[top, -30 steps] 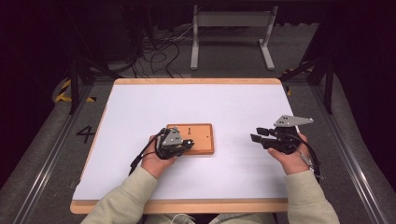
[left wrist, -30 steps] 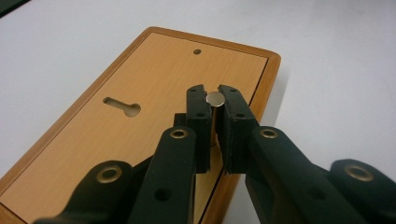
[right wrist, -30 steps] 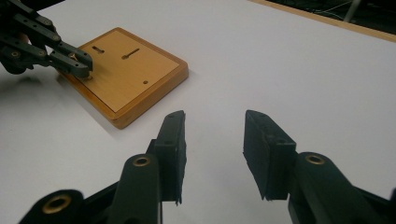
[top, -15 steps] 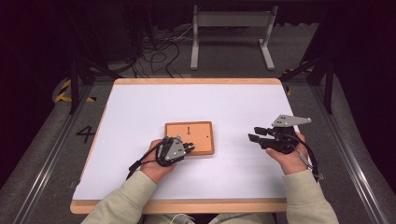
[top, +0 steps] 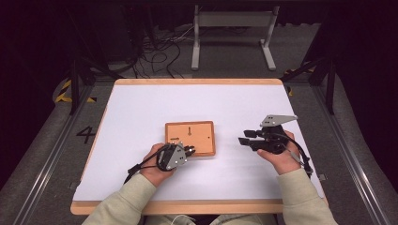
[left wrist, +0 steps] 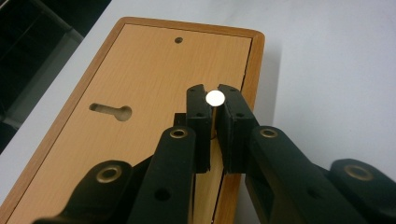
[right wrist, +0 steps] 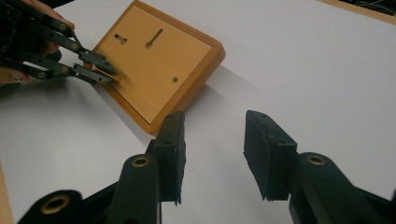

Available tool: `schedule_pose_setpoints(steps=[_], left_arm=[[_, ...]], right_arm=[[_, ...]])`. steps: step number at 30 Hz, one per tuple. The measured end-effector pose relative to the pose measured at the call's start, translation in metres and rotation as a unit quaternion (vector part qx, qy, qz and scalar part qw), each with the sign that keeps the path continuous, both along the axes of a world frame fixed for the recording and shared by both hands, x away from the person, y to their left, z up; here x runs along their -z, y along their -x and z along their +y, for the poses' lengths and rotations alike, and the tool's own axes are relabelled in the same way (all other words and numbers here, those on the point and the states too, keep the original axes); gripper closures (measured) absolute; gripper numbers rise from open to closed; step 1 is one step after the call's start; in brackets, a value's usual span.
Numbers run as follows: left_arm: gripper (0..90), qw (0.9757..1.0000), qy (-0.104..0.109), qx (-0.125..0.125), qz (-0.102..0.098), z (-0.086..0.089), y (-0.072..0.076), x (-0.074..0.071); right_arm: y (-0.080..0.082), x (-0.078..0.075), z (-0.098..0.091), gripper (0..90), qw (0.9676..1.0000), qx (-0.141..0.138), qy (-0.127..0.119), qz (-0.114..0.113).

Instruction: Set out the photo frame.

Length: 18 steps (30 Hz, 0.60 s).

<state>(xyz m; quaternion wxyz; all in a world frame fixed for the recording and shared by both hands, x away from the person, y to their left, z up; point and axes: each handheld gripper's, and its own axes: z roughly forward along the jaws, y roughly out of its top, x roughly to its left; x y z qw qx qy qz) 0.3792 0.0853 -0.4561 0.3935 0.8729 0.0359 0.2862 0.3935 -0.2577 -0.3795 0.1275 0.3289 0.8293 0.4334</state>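
A white-topped table (top: pixel 141 108) with a pale wooden rim stands on a grey floor; the person sits at its near edge, both sleeves coming in over that edge. The left gripper (top: pixel 190 150) lies low over the table, a little left of centre and nearer the near edge than the far one, held in the left hand (top: pixel 155 164), its cable trailing back toward the near left. Its jaws are drawn close together and pinch a small brass-coloured pin; in the left gripper view the pin (left wrist: pixel 215 97) shows as a bright round end between the two pads, with only a narrow slit left between them. The left gripper's tips (left wrist: pixel 215 103) rest at the near edge of the board. The board (top: pixel 190 137) is a flat wooden plaque lying about the middle of the table, slightly toward the near side, its back uppermost: a keyhole slot (left wrist: pixel 110 111), a second narrow slot (right wrist: pixel 154 38) and a small round hole (left wrist: pixel 178 40) are visible in its surface. It lies flat and square to the table's edges. To its right, clear of the board, the right gripper (top: pixel 248 138) is held in the right hand (top: pixel 281 157) above the table's right half, pointing left toward the board. Its jaws stand spread with nothing between them; in the right gripper view (right wrist: pixel 212 156) bare white tabletop shows through the gap.
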Motion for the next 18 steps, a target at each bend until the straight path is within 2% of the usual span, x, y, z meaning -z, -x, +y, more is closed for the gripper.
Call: schedule_pose_setpoints(steps=[5, 7, 8, 9, 13, 18], left_arm=[[83.7, 0.9999, -0.006, 0.0, -0.009, 0.0, 0.002, 0.0], [83.8, 0.9999, -0.007, -0.001, -0.011, -0.001, 0.003, 0.001], [83.8, 0.9999, -0.007, 0.0, -0.012, -0.001, 0.004, 0.001], [83.8, 0.9999, -0.008, 0.0, -0.012, -0.001, 0.004, 0.001], [83.8, 0.9998, -0.013, 0.0, -0.018, -0.001, 0.006, 0.001], [83.8, 0.9997, -0.013, 0.0, -0.02, -0.001, 0.007, 0.002]], right_arm=[[-0.008, -0.004, 0.018, 58.4, 0.9998, -0.019, -0.001, 0.01], [-0.013, -0.006, 0.025, 56.7, 0.9997, -0.026, 0.002, 0.002], [-0.016, -0.007, 0.029, 56.7, 0.9995, -0.029, 0.001, 0.008], [-0.02, -0.008, 0.032, 56.3, 0.9992, -0.03, -0.004, 0.024], [-0.035, -0.008, 0.048, 44.2, 0.9977, -0.027, -0.01, 0.062], [-0.051, -0.005, 0.063, 36.9, 0.9962, -0.032, -0.003, 0.081]])
